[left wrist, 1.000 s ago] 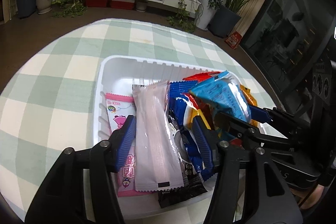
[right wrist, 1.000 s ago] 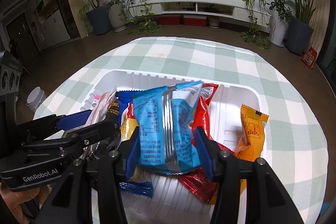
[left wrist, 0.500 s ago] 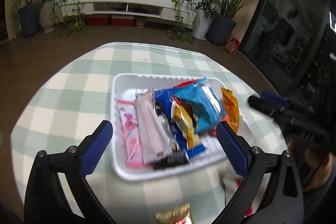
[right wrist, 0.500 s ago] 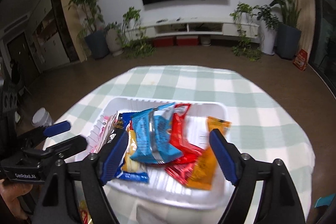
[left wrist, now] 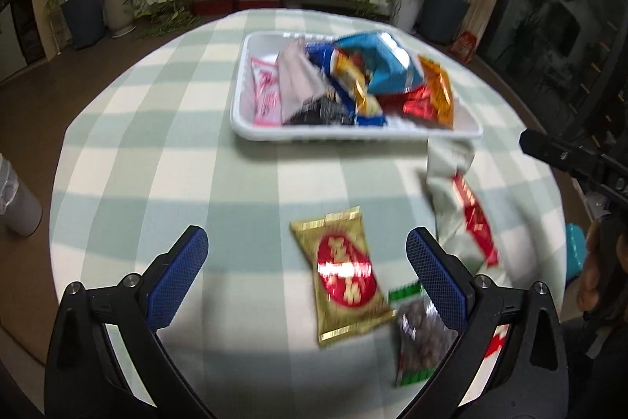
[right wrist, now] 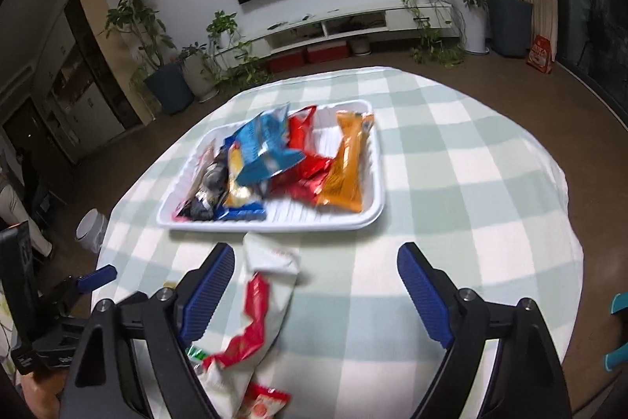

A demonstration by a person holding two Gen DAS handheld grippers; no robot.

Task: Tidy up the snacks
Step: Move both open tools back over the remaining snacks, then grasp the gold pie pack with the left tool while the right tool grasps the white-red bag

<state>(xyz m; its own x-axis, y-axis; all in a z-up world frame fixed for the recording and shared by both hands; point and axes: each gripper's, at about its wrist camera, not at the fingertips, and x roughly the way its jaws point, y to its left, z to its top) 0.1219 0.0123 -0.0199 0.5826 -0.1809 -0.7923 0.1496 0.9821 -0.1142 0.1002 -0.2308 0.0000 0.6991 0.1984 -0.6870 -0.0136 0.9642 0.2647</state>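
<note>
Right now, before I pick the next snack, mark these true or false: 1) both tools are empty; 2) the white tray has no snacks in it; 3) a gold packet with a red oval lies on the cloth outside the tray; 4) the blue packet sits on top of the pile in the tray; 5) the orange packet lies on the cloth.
1) True: the left tool and right tool stand wide with nothing gripped; the right one's jaws are opening.
2) False: the white tray holds many packets.
3) True: the gold packet lies on the checked cloth.
4) True: the blue packet tops the pile.
5) False: the orange packet is in the tray.
</note>
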